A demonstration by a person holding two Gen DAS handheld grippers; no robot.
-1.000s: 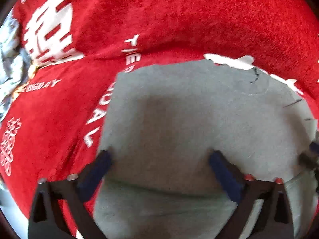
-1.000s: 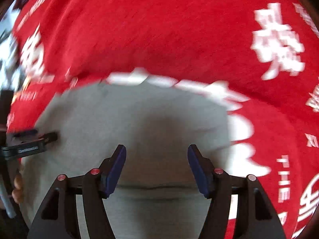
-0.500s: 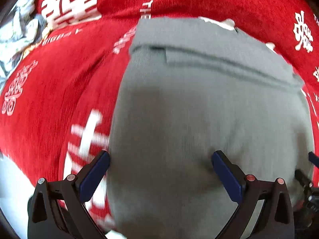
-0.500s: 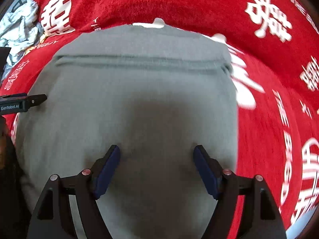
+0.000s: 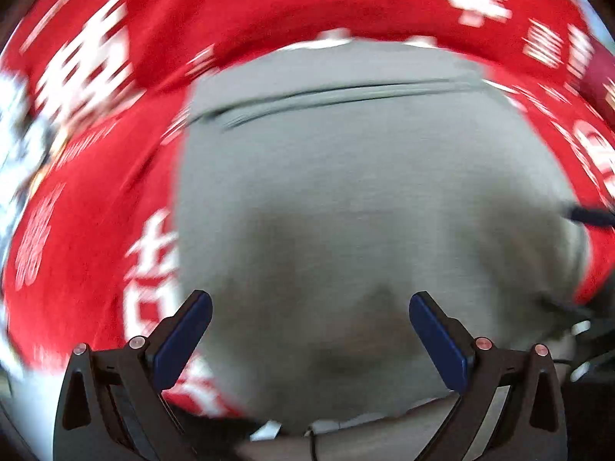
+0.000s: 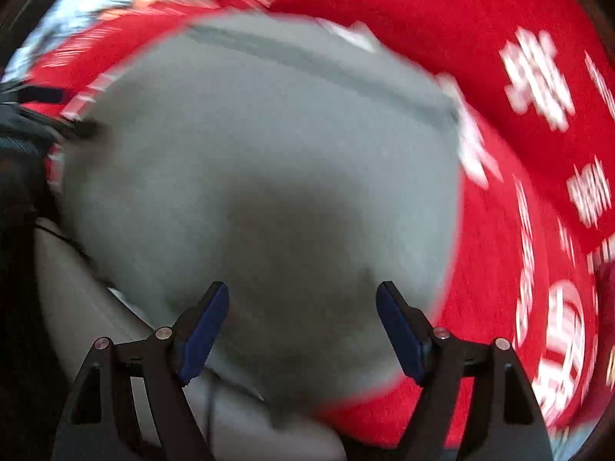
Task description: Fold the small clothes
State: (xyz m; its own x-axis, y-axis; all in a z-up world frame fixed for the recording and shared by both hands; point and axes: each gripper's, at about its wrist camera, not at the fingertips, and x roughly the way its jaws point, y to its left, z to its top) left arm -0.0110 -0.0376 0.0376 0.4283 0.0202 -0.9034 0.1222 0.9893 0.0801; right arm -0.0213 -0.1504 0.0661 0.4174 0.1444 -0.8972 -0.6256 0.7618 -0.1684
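Below both grippers a folded grey garment (image 5: 346,192) lay flat on a red cloth (image 5: 115,199) printed with white characters, its seamed far edge straight and red cloth showing past its far and outer sides. Left gripper (image 5: 310,330) stood wide open over the garment, clamping nothing; the right gripper (image 6: 303,326), whose fingers had just been opening, was also spread and empty. Both views were blurred, so the print was unreadable, and a crumpled pale heap (image 6: 96,4) at the far corner could not be made out.
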